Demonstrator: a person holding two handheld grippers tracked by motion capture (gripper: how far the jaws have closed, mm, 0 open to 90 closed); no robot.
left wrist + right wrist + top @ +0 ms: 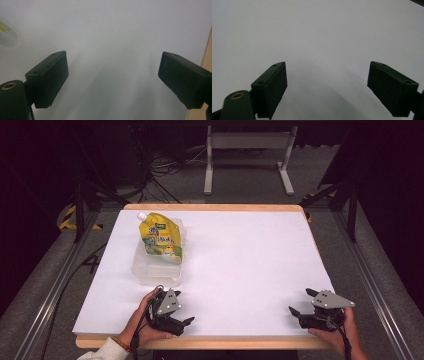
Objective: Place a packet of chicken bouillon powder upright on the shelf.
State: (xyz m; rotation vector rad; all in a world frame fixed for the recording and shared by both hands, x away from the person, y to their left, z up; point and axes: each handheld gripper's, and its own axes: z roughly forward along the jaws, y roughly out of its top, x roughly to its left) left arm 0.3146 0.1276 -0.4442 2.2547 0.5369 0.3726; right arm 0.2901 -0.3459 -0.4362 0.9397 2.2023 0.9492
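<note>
1. I'm looking at a yellow plastic refill pouch with a white screw cap (161, 238), lying tilted on top of a clear, shallow plastic container (145, 270); both are sitting on the left half of the white table sheet (240, 265), toward the far side.
2. I'm judging the pouch as soft and floppy, probably liquid-filled, so moderately heavy and sagging when lifted; the film looks glossy, likely slippery.
3. I'm thinking the best hold is the stiffer top seam near the capped spout at its far-left corner, or a pinch across the flat upper edge, not the bulging middle.
4. I'm judging the clear container as light, rigid, thin-walled and easy to nudge; pulling the pouch sideways could be dragging it along.
5. I'm holding the left gripper (186, 321) near the table's near edge, just in front of the container, apart from it; the left gripper view is showing its jaws spread wide with nothing between them, bare white sheet beneath, and a corner of the container (7, 36) at the upper left.
6. I'm holding the right gripper (301, 304) at the near right corner, well apart from the pouch; its jaws are also gaping wide, gripping nothing, over bare sheet.
7. I'm judging the left one as the nearer candidate for the reach.
</note>
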